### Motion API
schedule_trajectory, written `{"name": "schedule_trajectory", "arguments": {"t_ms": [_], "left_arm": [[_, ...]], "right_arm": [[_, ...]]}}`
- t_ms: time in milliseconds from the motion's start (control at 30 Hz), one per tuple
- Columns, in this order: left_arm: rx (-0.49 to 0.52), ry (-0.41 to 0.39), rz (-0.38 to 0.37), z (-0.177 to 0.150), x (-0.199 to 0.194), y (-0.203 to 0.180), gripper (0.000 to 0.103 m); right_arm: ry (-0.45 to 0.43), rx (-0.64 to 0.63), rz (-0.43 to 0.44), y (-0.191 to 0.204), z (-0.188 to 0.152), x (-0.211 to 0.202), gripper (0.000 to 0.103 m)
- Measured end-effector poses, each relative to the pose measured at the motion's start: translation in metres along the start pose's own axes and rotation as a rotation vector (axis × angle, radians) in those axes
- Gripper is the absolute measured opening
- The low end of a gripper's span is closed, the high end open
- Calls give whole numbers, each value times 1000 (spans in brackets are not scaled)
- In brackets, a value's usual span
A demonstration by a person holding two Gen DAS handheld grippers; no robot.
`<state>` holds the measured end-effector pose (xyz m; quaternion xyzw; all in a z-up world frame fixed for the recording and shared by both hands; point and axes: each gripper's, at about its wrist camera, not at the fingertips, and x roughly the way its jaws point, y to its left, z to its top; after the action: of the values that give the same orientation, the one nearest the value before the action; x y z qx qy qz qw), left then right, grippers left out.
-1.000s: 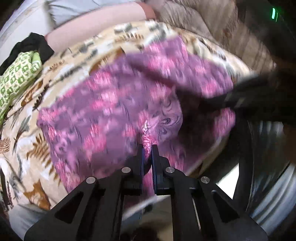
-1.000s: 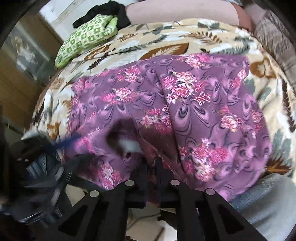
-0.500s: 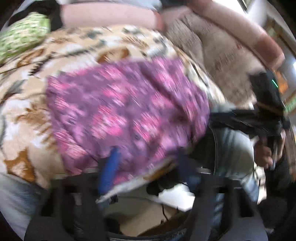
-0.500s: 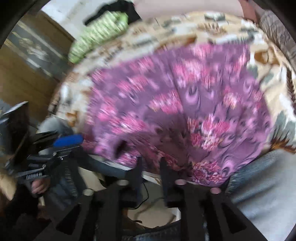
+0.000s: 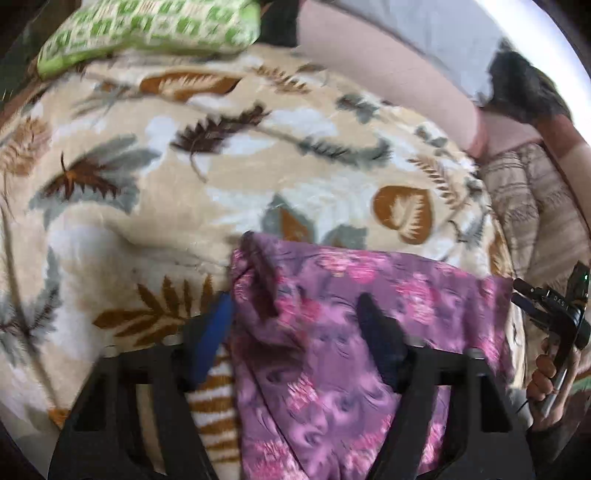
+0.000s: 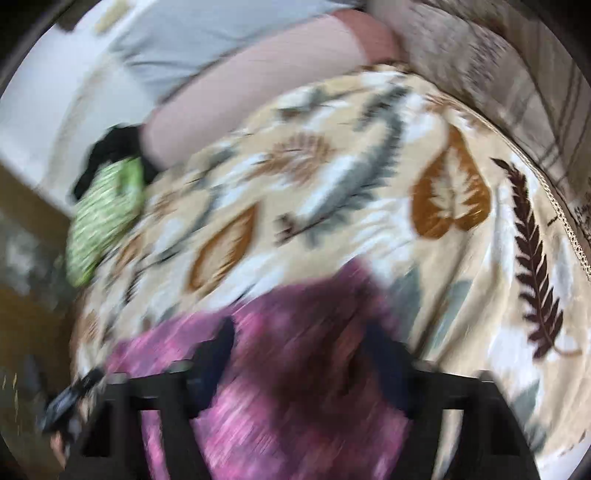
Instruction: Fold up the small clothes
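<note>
A purple garment with pink flowers (image 5: 354, 332) lies on a beige blanket with a leaf print (image 5: 184, 177). My left gripper (image 5: 295, 325) is open over the garment's far left corner, with its fingers spread to either side of it. In the right wrist view the garment (image 6: 288, 369) is blurred. My right gripper (image 6: 299, 350) is open above the garment's far edge and holds nothing. The right gripper also shows at the right edge of the left wrist view (image 5: 554, 314).
A green patterned cloth (image 5: 147, 26) and a black cloth (image 6: 110, 151) lie at the blanket's far left. A pink bolster (image 5: 388, 74) runs along the back. A striped brown cover (image 5: 535, 214) lies to the right.
Both grippers have let go of the garment and opened. They have moved forward to its far edge, and the garment now looks smaller, with much more blanket showing beyond it.
</note>
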<state>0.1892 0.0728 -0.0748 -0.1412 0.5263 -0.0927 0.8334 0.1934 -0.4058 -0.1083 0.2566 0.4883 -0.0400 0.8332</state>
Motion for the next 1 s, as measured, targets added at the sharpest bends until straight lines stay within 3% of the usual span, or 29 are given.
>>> {"name": "schedule_trajectory", "arguments": {"t_ms": [33,100,133,200,267,333,400,467,533,600,667,733,767,800,933,1000], "left_arm": [[-10,11,8,-2,2,1,39],[0,33,13,-6,10,5,23],[2,40,16,-5,13,6,15],[-48,20,-62,-2,6,13,11],[-67,-36,-117,2,-8,17,10],[-65,-86,-47,5,-14,21,10],[-99,-38,86,5,7,32,10],[-134,15,62,4,19,37,11],[-121,19,47,5,17,35,15],[-128,1,23,4,6,33,16],[-143,-17,-18,1,-6,34,25],[-168,-40,-53,-7,-16,38,62],[-183,-47,-63,-8,-19,38,70],[-200,-52,-67,-10,-19,39,74],[-193,42,-62,-10,5,37,74],[-189,88,-77,-12,17,34,74]], "right_arm": [[-6,26,24,-9,3,10,51],[23,39,54,-17,6,16,30],[36,35,55,-18,5,19,25],[18,11,45,-15,5,15,10],[-60,15,46,-15,7,0,8],[-112,43,63,-21,7,-11,7],[-80,62,18,-28,10,4,7],[48,84,0,-33,11,36,7],[53,86,-10,-31,10,38,7],[29,86,36,-29,11,28,11],[-29,115,120,-33,7,7,14],[-63,150,134,-40,1,-8,51],[-105,179,126,-45,-3,-16,90],[-131,189,127,-46,-5,-21,102],[-60,195,138,-49,2,-1,99],[-14,201,118,-52,7,15,89]]}}
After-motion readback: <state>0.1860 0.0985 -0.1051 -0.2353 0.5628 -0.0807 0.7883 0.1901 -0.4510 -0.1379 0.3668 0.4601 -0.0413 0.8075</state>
